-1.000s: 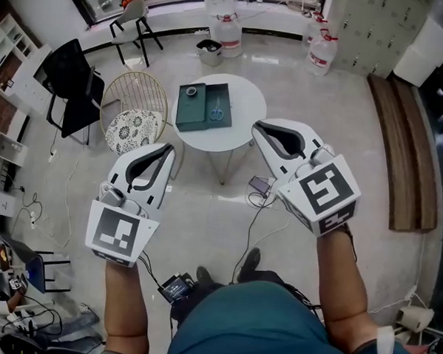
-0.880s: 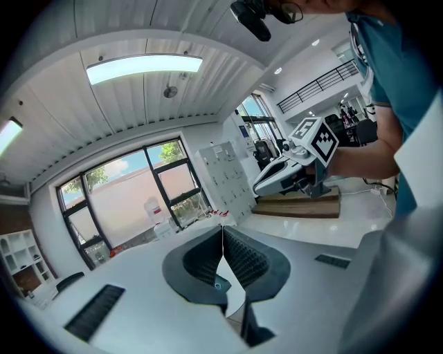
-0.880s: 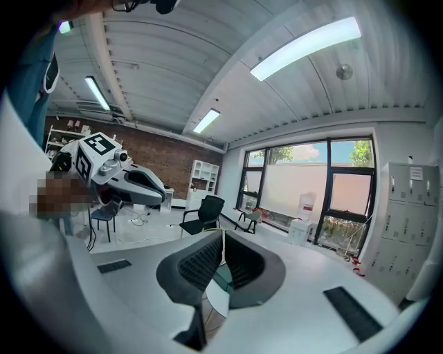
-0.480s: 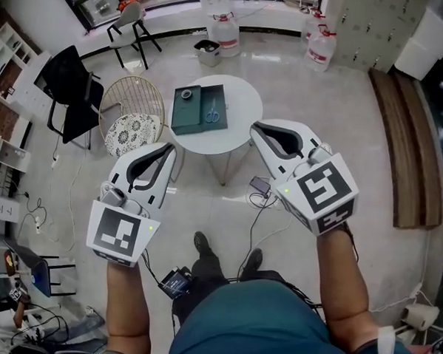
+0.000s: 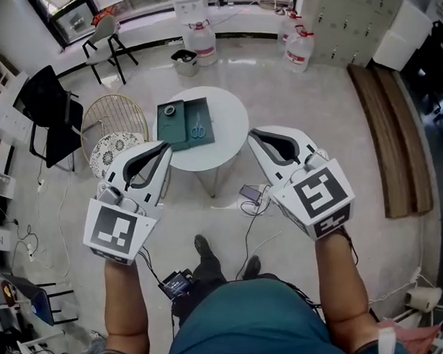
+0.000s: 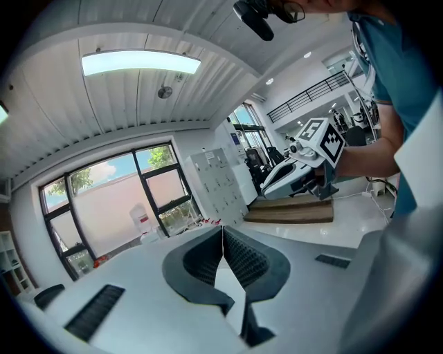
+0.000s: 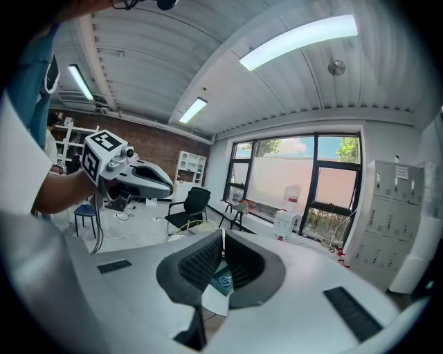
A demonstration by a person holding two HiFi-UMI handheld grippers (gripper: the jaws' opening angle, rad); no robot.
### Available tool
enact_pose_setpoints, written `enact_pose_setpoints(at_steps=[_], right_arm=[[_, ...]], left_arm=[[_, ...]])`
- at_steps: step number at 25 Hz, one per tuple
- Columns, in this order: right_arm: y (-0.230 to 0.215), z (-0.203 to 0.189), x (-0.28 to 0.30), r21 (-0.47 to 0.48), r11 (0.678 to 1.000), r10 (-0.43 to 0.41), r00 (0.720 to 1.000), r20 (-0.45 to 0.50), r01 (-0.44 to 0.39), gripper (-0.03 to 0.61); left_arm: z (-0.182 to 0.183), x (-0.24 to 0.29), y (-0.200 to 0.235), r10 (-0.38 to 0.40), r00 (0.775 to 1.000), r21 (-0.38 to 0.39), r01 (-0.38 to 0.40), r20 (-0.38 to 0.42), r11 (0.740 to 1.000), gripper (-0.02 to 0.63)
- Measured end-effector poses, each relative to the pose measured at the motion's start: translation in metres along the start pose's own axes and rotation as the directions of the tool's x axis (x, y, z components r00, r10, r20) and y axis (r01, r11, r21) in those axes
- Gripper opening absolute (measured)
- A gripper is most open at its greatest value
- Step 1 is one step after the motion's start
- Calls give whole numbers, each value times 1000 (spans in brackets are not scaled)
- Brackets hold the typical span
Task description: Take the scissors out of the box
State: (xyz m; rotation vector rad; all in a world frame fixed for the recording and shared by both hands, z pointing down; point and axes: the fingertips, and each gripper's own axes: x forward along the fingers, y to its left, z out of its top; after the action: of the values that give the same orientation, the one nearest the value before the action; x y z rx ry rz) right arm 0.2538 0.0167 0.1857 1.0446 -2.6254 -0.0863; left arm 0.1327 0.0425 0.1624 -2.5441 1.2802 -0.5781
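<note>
Blue-handled scissors (image 5: 199,126) lie in the right half of a dark green box (image 5: 183,123) on a small round white table (image 5: 228,126), far below and ahead of me. A roll of tape (image 5: 169,111) sits in the box's left half. My left gripper (image 5: 164,149) is held up in front of me, shut and holding nothing. My right gripper (image 5: 255,133) is level with it, also shut and holding nothing. Through the right gripper view's jaw gap the scissors (image 7: 225,280) show in the box. In the left gripper view the tips (image 6: 222,229) meet and only the room lies beyond.
A wire chair with a patterned cushion (image 5: 114,141) stands left of the table, a black chair (image 5: 47,115) further left. Water jugs (image 5: 200,40) and a bin (image 5: 184,61) stand behind the table. A wooden bench (image 5: 390,130) runs along the right. Cables (image 5: 253,200) lie on the floor by the table.
The table and box have shifted left and down in the head view as I step and the view swings. Both grippers stay shut and raised.
</note>
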Motion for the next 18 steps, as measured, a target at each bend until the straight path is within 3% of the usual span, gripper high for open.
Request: enact_pose_setpoints(at_steps=[18], right_arm=[[-16, 37, 162, 22, 991, -130, 989, -73, 132, 37]], left_arm=[[-67, 65, 161, -151, 987, 4, 151, 55, 988, 20]])
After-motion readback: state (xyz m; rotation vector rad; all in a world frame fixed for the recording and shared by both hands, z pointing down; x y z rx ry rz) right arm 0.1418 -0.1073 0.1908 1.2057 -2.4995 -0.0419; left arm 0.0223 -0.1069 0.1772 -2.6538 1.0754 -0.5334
